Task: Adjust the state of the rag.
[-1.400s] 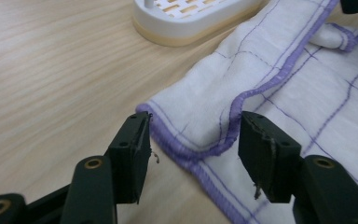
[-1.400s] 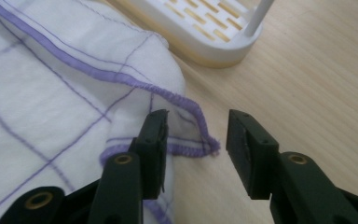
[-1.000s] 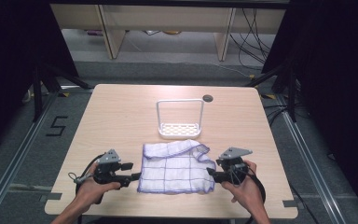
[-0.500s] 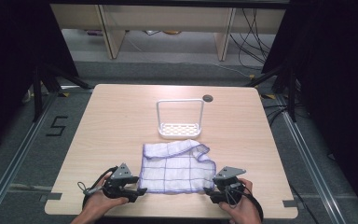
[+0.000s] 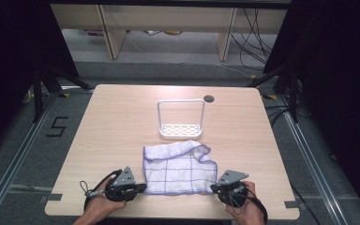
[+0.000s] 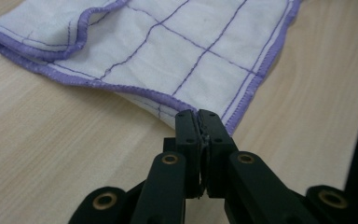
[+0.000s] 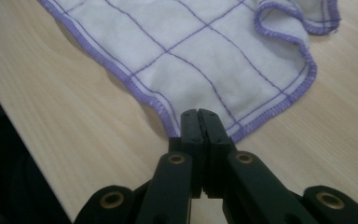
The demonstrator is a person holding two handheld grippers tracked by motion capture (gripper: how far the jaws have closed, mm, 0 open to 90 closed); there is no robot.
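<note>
I see a white dishcloth (image 5: 180, 168) with a purple grid and purple hem lying on the near half of the light wood table (image 5: 122, 122), centred left to right, its far edge rumpled and folded over. The left gripper (image 5: 140, 188) sits at the cloth's near left corner; in the left gripper view its jaws are pressed together with the hemmed corner (image 6: 193, 112) pinched between them, no gap visible. The right gripper (image 5: 214, 188) sits at the near right corner; in the right gripper view its jaws are likewise closed flat on that corner's hem (image 7: 200, 114). The cloth's near edge runs between the two grippers and lies close to the table's near edge. Just beyond the cloth's far edge, apart from it as far as I can tell, stands a white wire-framed rack (image 5: 180, 119) with a perforated base, upright. A small dark round grommet (image 5: 209, 99) is set in the table surface just beyond the rack's right post. Only legible marking: a black figure "5" (image 5: 57, 126) on the floor left of the table. Bare tabletop lies to the left and right of the cloth and rack and along the far edge. Both hands (image 5: 98, 208) hang at or past the near table edge, so room on the near side is tight.
</note>
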